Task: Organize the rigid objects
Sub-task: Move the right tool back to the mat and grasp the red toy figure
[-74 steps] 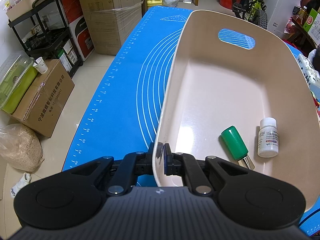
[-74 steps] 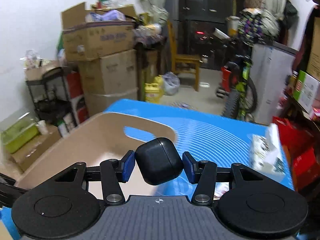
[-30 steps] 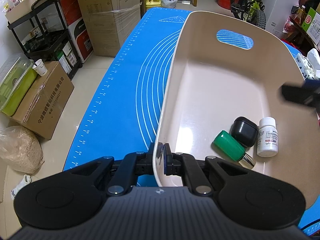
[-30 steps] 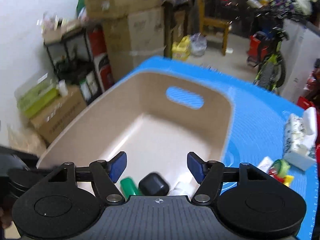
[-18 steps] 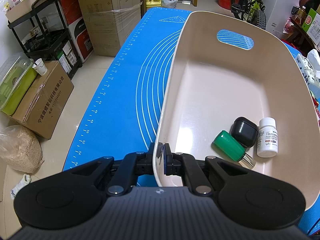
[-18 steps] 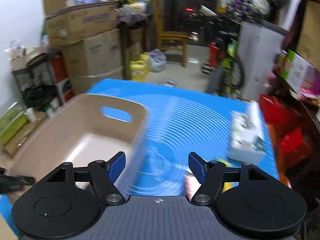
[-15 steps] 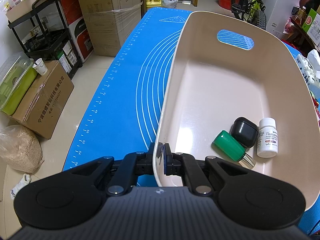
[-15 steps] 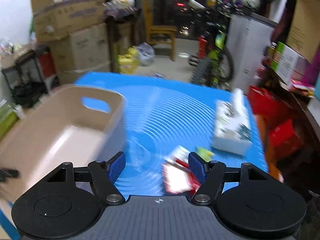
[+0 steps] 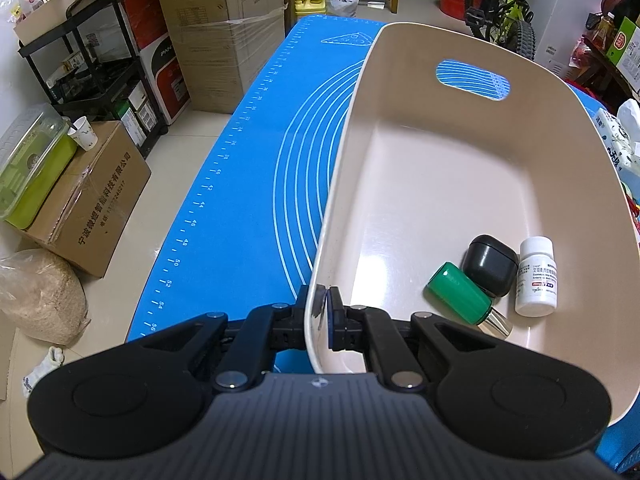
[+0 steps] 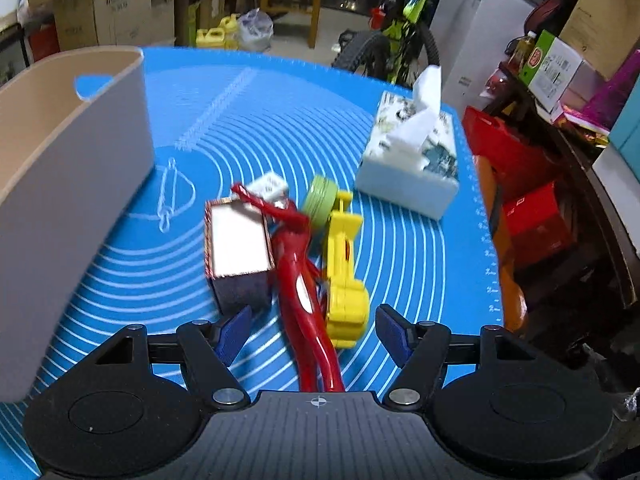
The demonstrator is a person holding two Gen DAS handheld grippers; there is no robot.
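Observation:
My left gripper (image 9: 322, 312) is shut on the near rim of the beige bin (image 9: 460, 52). Inside the bin lie a green cylinder (image 9: 458, 294), a black earbud case (image 9: 490, 264) and a white pill bottle (image 9: 537, 278). My right gripper (image 10: 314, 334) is open and empty, just above a pile on the blue mat (image 10: 420, 264): a red curved tool (image 10: 298, 276), a yellow clip-like tool (image 10: 344, 264), a dark box with a white face (image 10: 238, 246), a green tape roll (image 10: 318, 200) and a small white box (image 10: 268, 186). The bin's outer wall (image 10: 68, 152) stands at the left.
A tissue box (image 10: 412, 156) sits on the mat behind the pile. Red boxes (image 10: 528, 184) and a bicycle (image 10: 400, 12) stand past the table's right edge. Cardboard boxes (image 9: 96, 196) and a black shelf (image 9: 92, 64) stand on the floor at the left.
My right gripper dropped the black earbud case into the bin, opened, then swung right and down over the pile on the mat. The left gripper has not moved.

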